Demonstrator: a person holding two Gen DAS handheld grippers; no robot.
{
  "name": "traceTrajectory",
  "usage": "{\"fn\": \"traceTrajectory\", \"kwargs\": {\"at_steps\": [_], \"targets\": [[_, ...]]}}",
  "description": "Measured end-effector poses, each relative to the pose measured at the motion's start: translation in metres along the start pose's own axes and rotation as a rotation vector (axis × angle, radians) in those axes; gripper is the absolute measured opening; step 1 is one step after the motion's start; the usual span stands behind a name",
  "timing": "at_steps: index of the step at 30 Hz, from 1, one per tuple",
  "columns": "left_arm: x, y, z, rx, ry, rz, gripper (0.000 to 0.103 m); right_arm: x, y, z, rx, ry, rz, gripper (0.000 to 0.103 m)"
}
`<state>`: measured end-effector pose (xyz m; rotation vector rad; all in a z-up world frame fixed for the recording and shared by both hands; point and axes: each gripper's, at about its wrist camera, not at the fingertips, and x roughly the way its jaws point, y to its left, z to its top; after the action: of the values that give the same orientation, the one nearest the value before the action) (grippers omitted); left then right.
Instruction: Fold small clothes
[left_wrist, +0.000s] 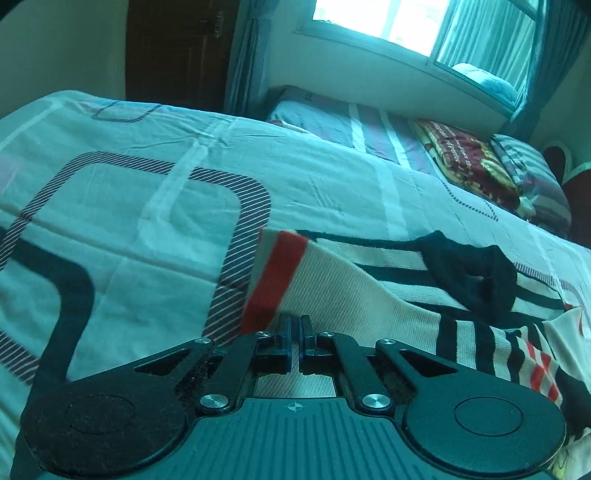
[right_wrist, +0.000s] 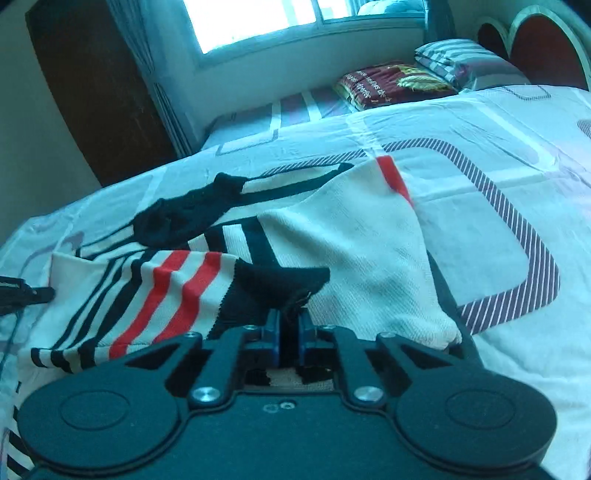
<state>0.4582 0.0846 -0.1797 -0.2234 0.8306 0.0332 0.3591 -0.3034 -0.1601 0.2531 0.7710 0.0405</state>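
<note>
- Cotton-looking sheet (left_wrist: 332, 173), pale with rounded striped bands, covers the bed smoothly; a flat, soft base suits folding.
- Knit sweater (right_wrist: 362, 236), cream with navy and red stripes, lies across the near part of the bed, ribbed, limp and partly doubled over, so a fold seems under way.
- Its cream sleeve (left_wrist: 332, 280), red-banded at the cuff, lifts off the sheet towards the left claw (left_wrist: 294, 325), whose jaws are pressed together on its edge, likely to carry it across.
- Right claw (right_wrist: 290, 325) stands narrowly parted over the navy hem (right_wrist: 280, 284); threads sit between the pads, but a grip cannot be told.
</note>
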Motion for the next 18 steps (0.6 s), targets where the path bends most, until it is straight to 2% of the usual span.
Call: {"fn": "traceTrajectory", "kwargs": {"at_steps": [1,3,6,9,11,12,13,14,15,18], "targets": [[0.003,0.000,0.002,0.000,-0.002,-0.002,0.001,0.000,-0.001,0.001,0.014,0.000,-0.003,0.027],[0.008,0.001,0.007,-0.004,-0.001,-0.005,0.001,-0.001,-0.004,0.003,0.039,-0.011,-0.008,0.035],[0.019,0.004,0.017,-0.016,0.001,-0.005,0.001,-0.003,-0.004,0.004,0.018,-0.029,-0.030,0.033],[0.028,0.005,0.022,-0.019,0.006,-0.005,0.001,0.012,-0.006,0.005,0.037,0.043,0.011,0.033],[0.029,0.005,0.024,-0.024,0.005,-0.006,0.001,0.015,-0.007,0.009,0.052,0.025,0.019,0.034],[0.029,0.005,0.024,-0.022,0.004,-0.008,0.001,0.017,-0.008,0.011,0.064,0.029,0.030,0.030],[0.029,0.005,0.025,-0.022,0.002,-0.009,0.001,0.018,-0.007,0.013,0.071,0.030,0.043,0.014],[0.030,0.006,0.025,-0.024,0.003,-0.012,0.001,0.016,-0.006,0.013,0.069,0.025,0.059,0.006],[0.030,0.006,0.026,-0.030,0.006,-0.014,0.001,0.012,-0.003,0.012,0.052,0.011,0.058,0.007],[0.029,0.006,0.028,-0.038,-0.004,-0.025,0.001,-0.002,-0.002,0.005,-0.013,-0.050,-0.027,0.006]]}}
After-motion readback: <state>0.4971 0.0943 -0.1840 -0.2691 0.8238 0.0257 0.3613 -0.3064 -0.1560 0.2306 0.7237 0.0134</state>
